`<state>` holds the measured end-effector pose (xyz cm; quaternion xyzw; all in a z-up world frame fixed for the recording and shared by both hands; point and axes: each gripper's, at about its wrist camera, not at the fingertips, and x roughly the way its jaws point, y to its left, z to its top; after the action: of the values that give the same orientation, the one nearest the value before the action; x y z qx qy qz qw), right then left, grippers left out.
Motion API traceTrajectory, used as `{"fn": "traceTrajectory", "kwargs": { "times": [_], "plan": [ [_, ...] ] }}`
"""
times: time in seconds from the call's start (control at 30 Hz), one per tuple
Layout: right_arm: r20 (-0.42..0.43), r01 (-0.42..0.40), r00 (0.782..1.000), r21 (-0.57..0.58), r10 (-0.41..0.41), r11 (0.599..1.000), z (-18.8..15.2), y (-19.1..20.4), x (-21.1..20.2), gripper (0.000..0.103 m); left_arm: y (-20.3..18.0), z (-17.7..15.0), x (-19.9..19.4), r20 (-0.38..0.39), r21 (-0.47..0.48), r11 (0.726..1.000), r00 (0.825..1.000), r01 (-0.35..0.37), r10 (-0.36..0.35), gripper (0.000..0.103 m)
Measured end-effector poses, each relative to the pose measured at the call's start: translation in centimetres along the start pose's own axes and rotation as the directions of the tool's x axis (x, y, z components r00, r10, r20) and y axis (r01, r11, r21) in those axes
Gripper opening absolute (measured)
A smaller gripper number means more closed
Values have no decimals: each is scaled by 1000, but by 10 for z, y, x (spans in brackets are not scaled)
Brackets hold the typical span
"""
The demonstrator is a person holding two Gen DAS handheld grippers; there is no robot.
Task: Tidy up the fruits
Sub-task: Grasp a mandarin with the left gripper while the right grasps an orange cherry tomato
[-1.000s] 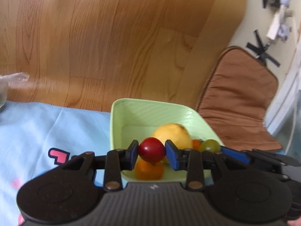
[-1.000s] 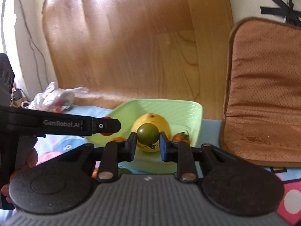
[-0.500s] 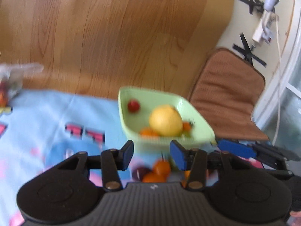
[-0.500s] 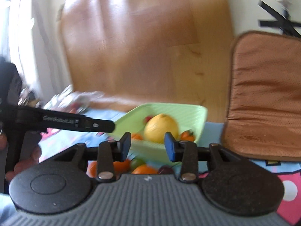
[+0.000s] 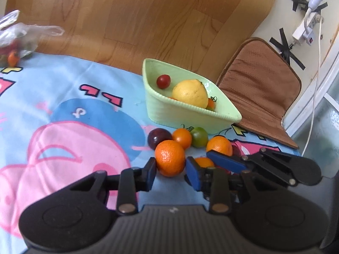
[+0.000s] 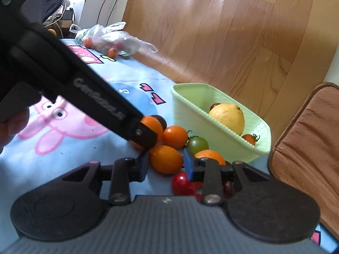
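A pale green bowl [image 5: 190, 114] [image 6: 211, 131] on the blanket holds a lemon [image 5: 189, 93] and a red cherry tomato [image 5: 163, 81]. In front of it lies a pile: a dark plum [image 5: 159, 137], an orange tomato [image 5: 181, 137], a green tomato [image 5: 199, 136] and an orange [image 5: 219, 146]. My left gripper [image 5: 171, 169] is closing on a mandarin [image 5: 169, 158], and both pads touch it. My right gripper [image 6: 166, 166] is closing on an oval orange tomato [image 6: 166, 162], whose sides meet the pads. The left gripper's finger [image 6: 144, 135] crosses just behind it.
A plastic bag of small fruit [image 5: 19, 40] [image 6: 110, 40] lies at the far left of the blue cartoon blanket [image 5: 63, 105]. A brown cushion [image 5: 258, 89] leans right of the bowl. A red tomato [image 6: 182, 183] sits under my right gripper. A wooden board stands behind.
Both grippers let go of the red and green tomatoes over the bowl, drew back and down to the pile, and closed around orange fruits. The red tomato now lies in the bowl.
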<state>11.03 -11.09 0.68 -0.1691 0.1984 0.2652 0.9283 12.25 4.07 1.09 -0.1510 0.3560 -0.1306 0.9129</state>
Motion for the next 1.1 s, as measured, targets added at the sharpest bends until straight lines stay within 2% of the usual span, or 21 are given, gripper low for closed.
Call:
{"fn": "traceTrajectory", "kwargs": {
  "times": [0.2,0.4,0.5,0.63,0.67,0.7,0.73,0.77,0.87,1.1],
  "plan": [
    [67,-21,998,-4,21,1000,-13,19,-48,36,5,-29,-36,-11,21,998,998,59,-59,31],
    [22,39,999,78,-41,996,-43,19,-89,37,-6,-59,-60,-54,76,988,990,134,-130,31],
    [-6,46,999,136,-46,990,-53,18,-99,37,-13,-66,-60,-78,75,979,980,187,-181,31],
    [-19,79,997,144,-77,986,-57,24,-100,39,-19,-72,-58,-70,80,982,984,169,-163,36],
    [-19,76,997,146,-74,986,-57,25,-101,45,-21,-73,-59,-64,85,984,986,156,-151,38],
    [-19,68,998,152,-66,986,-58,25,-100,53,-22,-74,-61,-57,90,985,989,144,-139,45],
    [-21,57,998,162,-55,985,-58,25,-100,56,-23,-74,-64,-48,95,986,990,134,-130,50],
    [-24,51,999,173,-48,984,-60,25,-100,59,-24,-75,-67,-38,102,987,992,126,-123,51],
    [-26,53,998,201,-49,978,-63,23,-101,64,-23,-77,-72,-23,114,987,994,111,-109,54],
    [-37,32,999,277,-22,960,-67,17,-102,67,-22,-82,-65,27,133,988,996,82,-87,57]
  ]
}}
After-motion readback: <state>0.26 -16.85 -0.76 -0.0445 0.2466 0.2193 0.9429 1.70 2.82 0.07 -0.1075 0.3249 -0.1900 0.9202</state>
